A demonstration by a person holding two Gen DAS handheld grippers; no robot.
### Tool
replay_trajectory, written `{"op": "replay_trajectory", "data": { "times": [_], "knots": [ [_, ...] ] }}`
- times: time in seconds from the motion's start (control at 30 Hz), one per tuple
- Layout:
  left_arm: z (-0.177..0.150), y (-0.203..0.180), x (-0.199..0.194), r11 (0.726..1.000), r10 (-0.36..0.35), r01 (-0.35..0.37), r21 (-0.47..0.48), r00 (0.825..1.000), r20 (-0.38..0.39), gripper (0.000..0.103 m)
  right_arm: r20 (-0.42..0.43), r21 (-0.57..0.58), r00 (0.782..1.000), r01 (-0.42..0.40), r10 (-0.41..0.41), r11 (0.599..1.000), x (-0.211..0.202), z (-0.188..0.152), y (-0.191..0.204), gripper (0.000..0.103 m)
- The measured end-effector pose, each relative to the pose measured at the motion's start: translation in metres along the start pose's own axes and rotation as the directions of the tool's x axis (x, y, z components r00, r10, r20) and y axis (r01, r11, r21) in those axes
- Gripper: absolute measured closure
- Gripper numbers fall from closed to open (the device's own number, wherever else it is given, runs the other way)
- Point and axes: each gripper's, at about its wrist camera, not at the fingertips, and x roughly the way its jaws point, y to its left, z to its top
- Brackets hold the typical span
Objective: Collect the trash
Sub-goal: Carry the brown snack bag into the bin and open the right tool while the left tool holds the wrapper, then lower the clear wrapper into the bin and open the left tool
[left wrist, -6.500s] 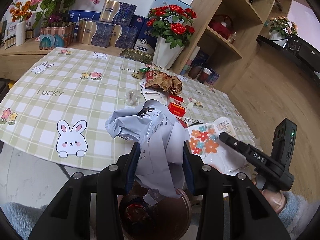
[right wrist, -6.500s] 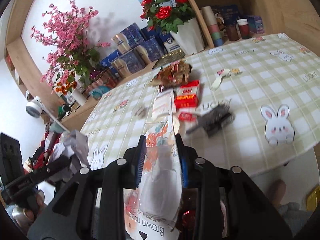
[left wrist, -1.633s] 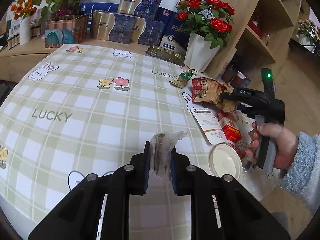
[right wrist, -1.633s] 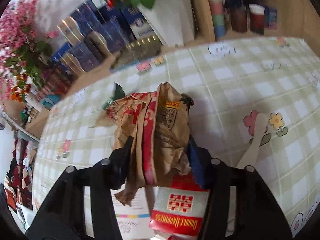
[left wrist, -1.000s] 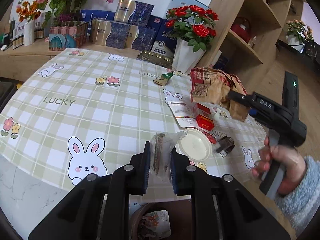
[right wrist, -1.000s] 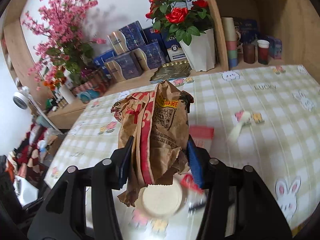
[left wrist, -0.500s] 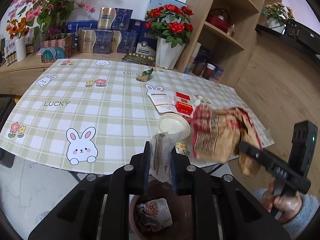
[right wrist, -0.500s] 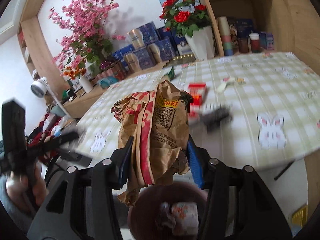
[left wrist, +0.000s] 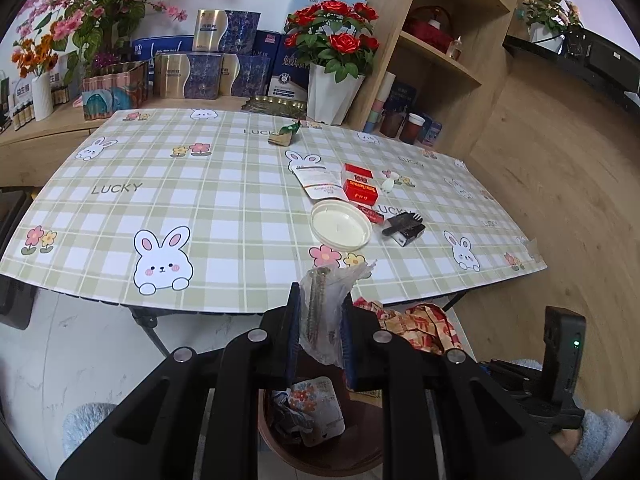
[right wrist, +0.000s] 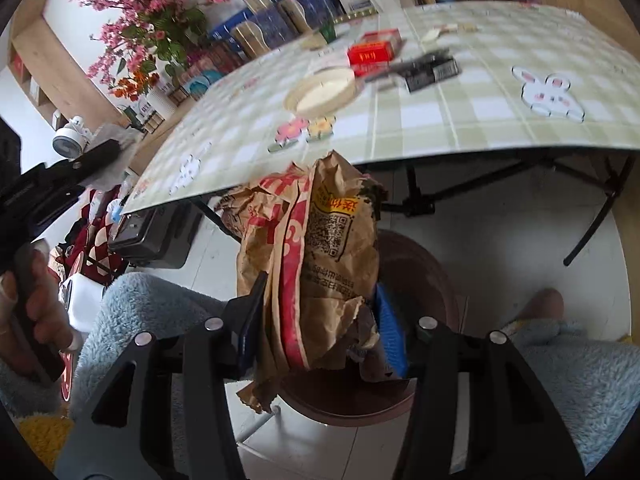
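One brown bin, round, on the floor just off the near edge of the table; all places below are given from it. Inside it: one floral-printed wrapper and some crumpled scraps, too jumbled to count.

One clear plastic packet, holding two long screws, directly above the bin's mouth, clamped between the narrow-set jaws of the left gripper.

One crumpled brown paper bag, red-printed, with a QR code on its face, hanging over the bin's near rim; the jaws of the right gripper stand about half apart and press it from both sides. In the left wrist view the same bag shows just right of the packet, at the bin's right edge.

On the table, beyond the bin:
- one round white lid, nearest the bin;
- one red cigarette pack, behind the lid;
- one flat white pouch, left of the pack;
- one dark comb-like piece, right of the lid;
- one green-and-brown wrapper, farthest back.

Two hands, one on each grip handle, in pale blue fleece sleeves.
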Motion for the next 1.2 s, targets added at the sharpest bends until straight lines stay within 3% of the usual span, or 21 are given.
{"op": "replay_trajectory", "data": {
  "times": [0.4,0.53,0.57,0.63,0.8,0.97,1.2],
  "knots": [
    [-0.009,-0.001,0.008,1.0,0.002,-0.002,0.006,1.0,-0.028,0.085,-0.094,-0.012,0.996,0.005,-0.006,1.0,0.028,-0.007,0.002,0.052],
    [-0.011,0.001,0.011,1.0,0.004,-0.004,0.002,0.999,-0.038,0.085,-0.112,0.026,0.992,0.061,-0.058,0.998,0.034,-0.008,-0.006,0.04],
    [-0.011,0.001,0.011,1.0,0.004,-0.004,0.001,0.999,-0.039,0.085,-0.108,0.039,0.993,0.059,-0.055,0.998,0.034,-0.008,-0.009,0.031],
    [-0.013,0.003,0.013,1.0,0.006,-0.006,-0.002,0.999,-0.046,0.085,-0.077,0.08,0.995,0.065,-0.059,0.995,0.03,-0.007,-0.016,0.021],
    [-0.02,0.003,0.018,1.0,0.006,-0.006,-0.001,0.998,-0.067,0.085,0.023,0.129,0.996,0.078,-0.082,0.989,0.014,-0.005,-0.029,0.015],
    [-0.027,-0.002,0.026,1.0,0.005,-0.004,0.011,0.995,-0.097,0.085,0.165,0.13,0.969,0.162,-0.183,0.978,-0.008,0.002,-0.036,0.006],
    [-0.042,-0.014,0.044,0.999,0.005,0.002,0.042,0.986,-0.165,0.085,0.178,0.179,0.958,0.194,-0.225,0.965,-0.005,0.006,-0.053,0.006]
  ]
}}
